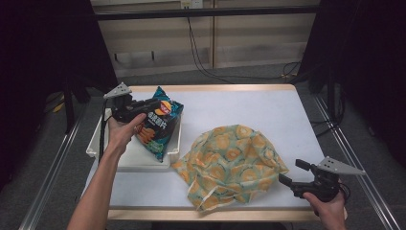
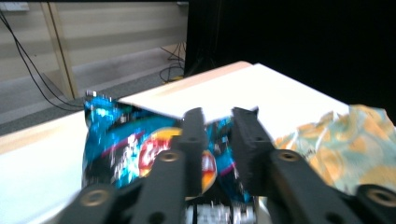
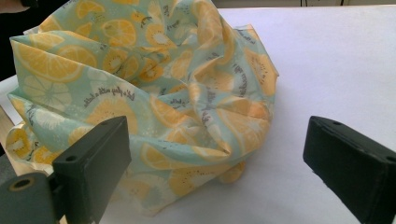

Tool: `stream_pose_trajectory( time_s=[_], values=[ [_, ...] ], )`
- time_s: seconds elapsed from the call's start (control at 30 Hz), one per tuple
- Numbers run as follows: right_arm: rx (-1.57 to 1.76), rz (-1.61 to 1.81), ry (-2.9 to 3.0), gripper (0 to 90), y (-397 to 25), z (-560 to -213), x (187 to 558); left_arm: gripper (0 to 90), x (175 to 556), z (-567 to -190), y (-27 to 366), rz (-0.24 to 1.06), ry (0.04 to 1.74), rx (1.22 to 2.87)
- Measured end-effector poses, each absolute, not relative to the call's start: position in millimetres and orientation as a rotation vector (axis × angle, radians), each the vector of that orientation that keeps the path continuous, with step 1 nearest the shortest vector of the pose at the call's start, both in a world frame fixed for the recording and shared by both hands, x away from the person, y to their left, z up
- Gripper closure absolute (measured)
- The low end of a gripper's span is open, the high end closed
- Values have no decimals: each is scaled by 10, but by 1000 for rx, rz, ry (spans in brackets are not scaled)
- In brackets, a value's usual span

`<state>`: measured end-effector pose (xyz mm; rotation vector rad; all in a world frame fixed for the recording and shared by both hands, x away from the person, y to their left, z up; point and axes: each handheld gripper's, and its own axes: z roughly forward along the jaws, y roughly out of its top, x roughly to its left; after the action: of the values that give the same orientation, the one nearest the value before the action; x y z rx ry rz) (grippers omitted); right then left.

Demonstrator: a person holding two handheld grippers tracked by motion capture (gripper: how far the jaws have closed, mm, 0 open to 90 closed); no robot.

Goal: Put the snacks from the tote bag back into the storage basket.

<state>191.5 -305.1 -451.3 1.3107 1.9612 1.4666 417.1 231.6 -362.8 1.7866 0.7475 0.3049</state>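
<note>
Chip bag (image 1: 160, 122) pinched by left hand-held gripper (image 1: 143, 109) over tray (image 1: 175, 143), right hand-held gripper (image 1: 290, 173) wide open

White-topped table (image 1: 268, 112) with wood edging, grey floor (image 1: 239, 76), pale panelled wall (image 1: 239, 43), black cables (image 1: 201, 57), dark curtains (image 1: 48, 48) either side.

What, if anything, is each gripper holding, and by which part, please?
The left gripper pinches the chip bag near its upper edge, over the tray. The right gripper is open, holding nothing, beside the cloth.
</note>
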Motion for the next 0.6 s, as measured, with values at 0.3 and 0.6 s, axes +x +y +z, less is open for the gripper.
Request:
stream_pose_trajectory(
  time_s=[0.3, 0.6],
  values=[
    [1313, 1468, 1961, 70, -3034, -4514, 1920, 900, 3927, -3816, 2491, 276, 737, 1818],
    [1315, 1462, 1974, 69, -3016, -4526, 1935, 900, 3684, -4078, 2598, 247, 731, 1896]
  ],
)
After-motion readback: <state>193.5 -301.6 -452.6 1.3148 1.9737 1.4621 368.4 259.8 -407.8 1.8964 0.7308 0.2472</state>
